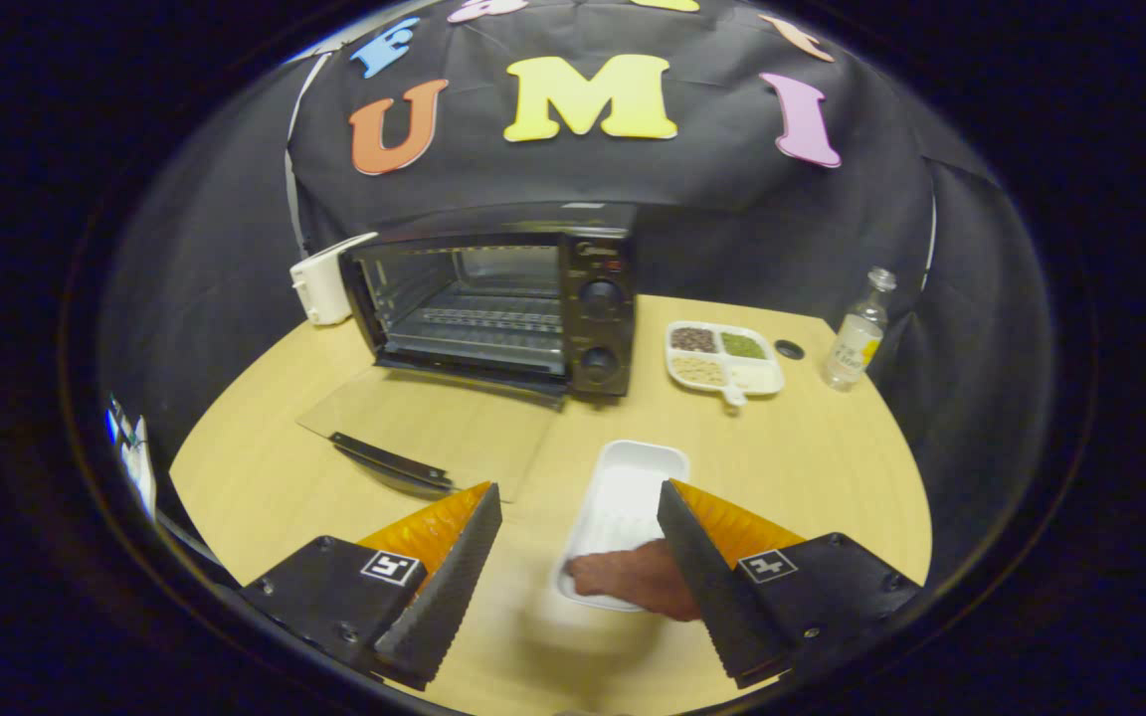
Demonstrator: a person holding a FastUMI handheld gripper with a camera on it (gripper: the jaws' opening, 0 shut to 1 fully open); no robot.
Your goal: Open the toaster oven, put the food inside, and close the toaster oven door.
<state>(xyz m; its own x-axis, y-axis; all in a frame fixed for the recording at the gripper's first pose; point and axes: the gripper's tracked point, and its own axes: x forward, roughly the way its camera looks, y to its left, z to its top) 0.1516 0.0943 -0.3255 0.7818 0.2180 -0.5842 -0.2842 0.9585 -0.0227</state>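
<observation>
A black toaster oven (pixel 503 303) stands at the back of the wooden table (pixel 812 467). Its glass door (pixel 429 423) lies folded down flat on the table, handle nearest me, and the wire rack inside shows. A white tray (pixel 623 502) lies on the table ahead of my fingers. At the tray's near end sits a brown piece of food (pixel 638 582), right against the inner side of my right finger. My gripper (pixel 578 497) is open, its fingers spread wide either side of the tray's near end and pressing on nothing.
A white divided dish (pixel 722 360) with grains and beans sits right of the oven. Beyond it are a small black cap (pixel 789 349) and a clear glass bottle (pixel 857 333). A white box (pixel 324 280) stands left of the oven.
</observation>
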